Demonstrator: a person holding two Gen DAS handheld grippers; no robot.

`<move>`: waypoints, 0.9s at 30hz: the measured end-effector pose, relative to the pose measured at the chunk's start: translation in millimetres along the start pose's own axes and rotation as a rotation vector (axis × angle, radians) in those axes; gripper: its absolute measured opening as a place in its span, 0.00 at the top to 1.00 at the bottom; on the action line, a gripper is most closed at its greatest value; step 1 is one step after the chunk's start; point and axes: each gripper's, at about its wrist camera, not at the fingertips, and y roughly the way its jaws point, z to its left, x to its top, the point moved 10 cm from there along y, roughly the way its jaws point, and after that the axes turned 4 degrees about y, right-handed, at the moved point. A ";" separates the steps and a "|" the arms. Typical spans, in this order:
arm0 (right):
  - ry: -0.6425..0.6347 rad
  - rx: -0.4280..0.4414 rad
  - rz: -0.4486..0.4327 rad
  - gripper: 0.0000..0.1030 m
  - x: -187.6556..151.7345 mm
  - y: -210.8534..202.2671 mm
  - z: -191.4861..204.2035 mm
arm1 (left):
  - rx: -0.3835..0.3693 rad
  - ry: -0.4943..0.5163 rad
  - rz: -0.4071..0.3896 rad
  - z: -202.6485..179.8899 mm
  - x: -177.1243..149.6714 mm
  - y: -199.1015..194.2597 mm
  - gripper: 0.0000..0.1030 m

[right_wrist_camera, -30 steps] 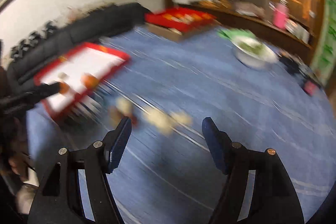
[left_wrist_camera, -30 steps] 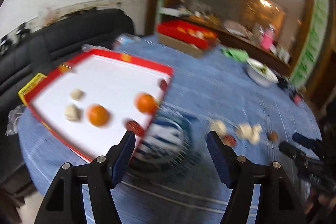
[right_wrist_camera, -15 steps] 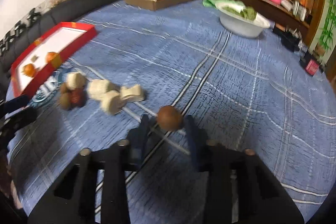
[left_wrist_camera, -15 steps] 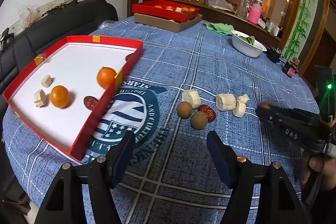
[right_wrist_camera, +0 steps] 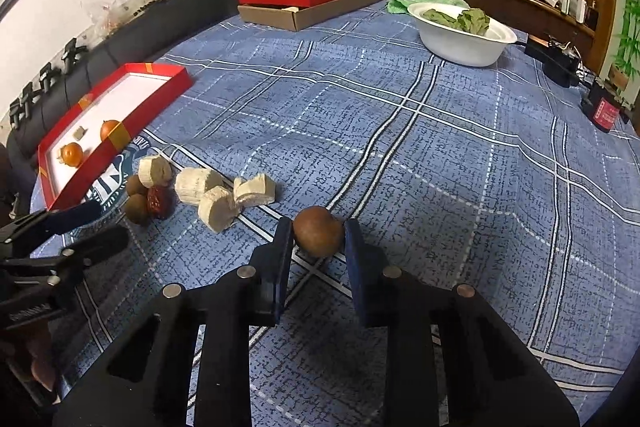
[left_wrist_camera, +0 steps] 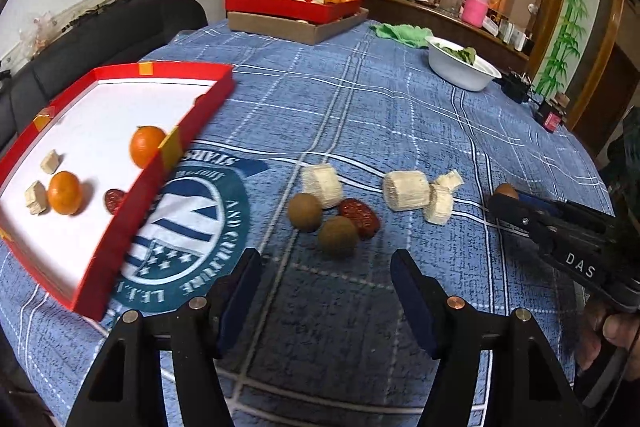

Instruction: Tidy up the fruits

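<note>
My right gripper [right_wrist_camera: 318, 237] is shut on a round brown fruit [right_wrist_camera: 318, 235] just above the blue checked cloth; that fruit also shows in the left wrist view [left_wrist_camera: 506, 191]. My left gripper [left_wrist_camera: 326, 287] is open and empty, just short of two brown fruits [left_wrist_camera: 338, 235], a red date [left_wrist_camera: 360, 217] and several pale cut chunks [left_wrist_camera: 406, 190]. The red tray with a white floor [left_wrist_camera: 132, 195] lies at the left, holding two oranges [left_wrist_camera: 66, 193], a date and pale chunks.
A second red tray on a cardboard box [left_wrist_camera: 294, 9] stands at the table's far side. A white bowl of greens [right_wrist_camera: 464, 33] and a green cloth [left_wrist_camera: 400, 33] lie far right. Black devices [right_wrist_camera: 556, 61] sit at the right edge. A black sofa [left_wrist_camera: 100, 35] runs behind.
My right gripper has closed on the brown fruit. My left gripper has swung away from the tray and settled facing the loose fruit pile, moving slightly closer.
</note>
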 end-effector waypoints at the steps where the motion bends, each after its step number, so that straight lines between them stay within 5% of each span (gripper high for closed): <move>1: 0.000 0.004 0.000 0.76 0.0 -0.4 0.3 | -0.004 0.000 0.008 -1.8 0.4 2.3 0.43; 3: 0.005 0.012 -0.004 0.76 0.9 -1.6 0.0 | -0.010 -0.005 0.032 -3.6 1.5 9.4 0.65; 6: 0.014 0.020 -0.011 0.76 2.4 -4.1 -1.0 | 0.000 -0.028 0.048 1.2 8.3 17.5 0.79; 27: -0.003 0.008 -0.022 0.76 3.4 -7.7 4.6 | -0.054 -0.036 0.025 -3.0 -16.4 -6.2 0.80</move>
